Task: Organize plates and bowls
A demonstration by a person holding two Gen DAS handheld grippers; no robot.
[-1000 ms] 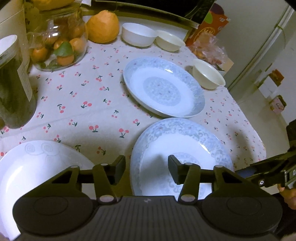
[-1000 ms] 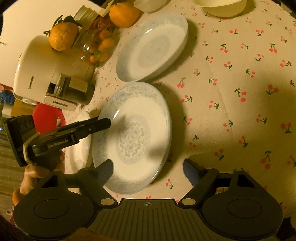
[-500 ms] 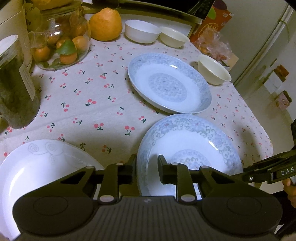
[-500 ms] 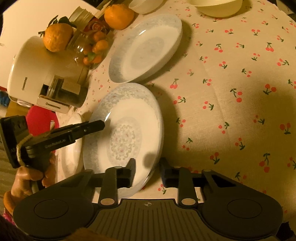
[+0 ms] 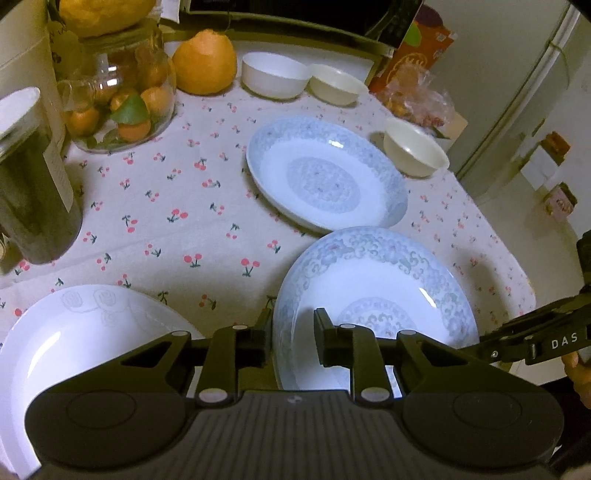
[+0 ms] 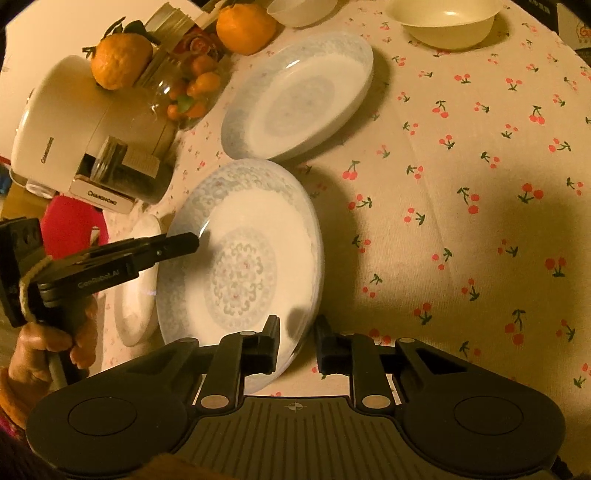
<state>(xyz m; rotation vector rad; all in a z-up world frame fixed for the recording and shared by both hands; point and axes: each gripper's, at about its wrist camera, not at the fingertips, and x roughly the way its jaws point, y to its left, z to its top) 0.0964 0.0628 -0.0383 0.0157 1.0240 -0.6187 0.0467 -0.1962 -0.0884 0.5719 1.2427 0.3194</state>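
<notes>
A blue-patterned plate (image 5: 369, 288) (image 6: 240, 258) lies nearest on the cherry-print tablecloth. My left gripper (image 5: 291, 325) is shut on its left rim, one finger inside and one outside. My right gripper (image 6: 295, 328) is closing on the opposite rim, which sits pinched between its fingers. A second patterned plate (image 5: 325, 177) (image 6: 295, 96) lies just beyond, almost touching the first. A plain white plate (image 5: 74, 339) (image 6: 136, 295) lies to the left. Three bowls stand farther off: a white bowl (image 5: 275, 74), a cream bowl (image 5: 336, 86), and another cream bowl (image 5: 415, 151) (image 6: 447, 26).
A glass jar of small oranges (image 5: 122, 96), a large orange (image 5: 205, 62) and a dark jar (image 5: 33, 192) stand at the back left. A white appliance (image 6: 62, 122) stands beside them. The table's edge (image 5: 517, 280) drops off at the right.
Both grippers went from open to closed, each on an opposite rim of the near patterned plate. The hands have hardly moved.
</notes>
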